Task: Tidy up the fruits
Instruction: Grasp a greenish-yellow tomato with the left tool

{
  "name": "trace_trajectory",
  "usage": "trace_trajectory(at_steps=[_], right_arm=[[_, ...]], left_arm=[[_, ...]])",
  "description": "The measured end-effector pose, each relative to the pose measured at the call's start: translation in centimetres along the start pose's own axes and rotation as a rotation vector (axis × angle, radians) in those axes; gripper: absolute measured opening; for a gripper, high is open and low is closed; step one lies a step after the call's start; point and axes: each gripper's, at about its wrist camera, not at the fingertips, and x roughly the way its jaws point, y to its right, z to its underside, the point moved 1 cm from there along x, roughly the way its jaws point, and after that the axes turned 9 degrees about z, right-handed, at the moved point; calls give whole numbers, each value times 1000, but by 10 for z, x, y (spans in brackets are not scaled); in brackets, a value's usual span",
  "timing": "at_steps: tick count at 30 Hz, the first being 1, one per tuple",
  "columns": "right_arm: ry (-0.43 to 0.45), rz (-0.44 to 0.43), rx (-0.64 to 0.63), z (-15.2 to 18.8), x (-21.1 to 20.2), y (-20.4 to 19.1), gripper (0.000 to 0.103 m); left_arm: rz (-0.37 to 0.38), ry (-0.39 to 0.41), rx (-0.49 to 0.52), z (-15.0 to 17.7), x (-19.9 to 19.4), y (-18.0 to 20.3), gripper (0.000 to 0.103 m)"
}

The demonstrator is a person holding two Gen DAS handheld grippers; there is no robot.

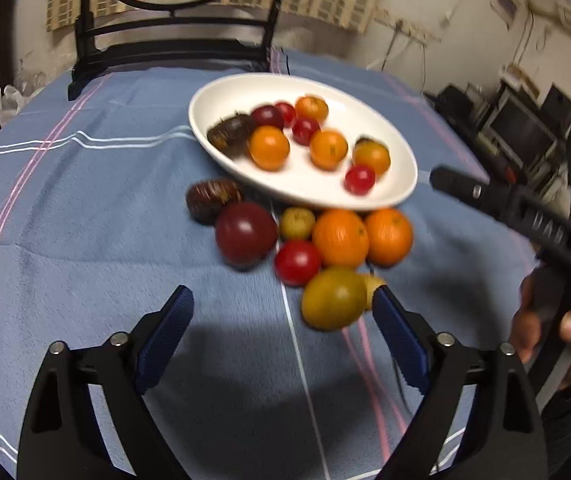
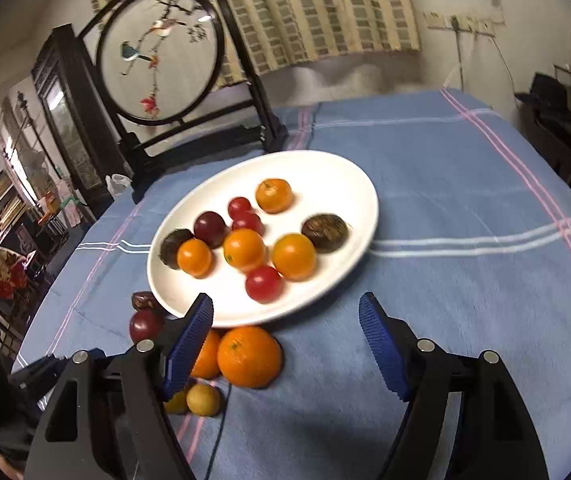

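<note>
Blue striped tablecloth (image 2: pixel 465 208) covers a round table, with a dark-framed round embroidered screen (image 2: pixel 159 54) standing at the far edge.

Left gripper (image 1: pixel 281 312) has its jaws wide apart, nothing between them, hovering above the cloth. Just beside its right finger sits a green-yellow fruit (image 1: pixel 333 298), with a small yellow one (image 1: pixel 373 286) tucked behind it. Beyond that, a loose cluster on the cloth: red tomato (image 1: pixel 297 262), dark red plum (image 1: pixel 245 232), small olive fruit (image 1: pixel 296 223), two oranges (image 1: pixel 341 237) side by side, and a brown ribbed fruit (image 1: pixel 209 200) at the left end.

Right gripper (image 2: pixel 285 320) also has jaws wide apart and empty, fingers pointing at the near rim of the white plate (image 2: pixel 325 172). Its left finger partly hides one orange; the other orange (image 2: pixel 249 356) lies just beside it, touching the plate edge.

Plate holds several oranges, red tomatoes, one plum and two dark brown fruits, all motion-blurred. Right-hand tool and the person's hand (image 1: pixel 553 332) show at the right edge of the left wrist view.
</note>
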Motion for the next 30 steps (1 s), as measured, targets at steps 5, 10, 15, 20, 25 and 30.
trace_trajectory(at_steps=[5, 10, 15, 20, 25, 30], right_arm=[[6, -6, -15, 3, -2, -1, 76], [16, -13, -41, 2, -10, -9, 76], [23, -32, -73, 4, -16, -18, 77], [8, -28, -90, 5, -14, -21, 78], [-38, 14, -90, 7, -7, -18, 78], [-73, 70, -153, 11, -3, -19, 78]], left_arm=[[-27, -28, 43, 6, 9, 9, 77], [-25, -66, 74, 11, 19, 15, 69], [-38, -109, 111, 13, 32, 25, 58], [-64, -128, 188, 8, 41, 42, 38], [-36, -101, 197, 11, 35, 39, 37], [-35, 17, 186, 4, 11, 28, 37]])
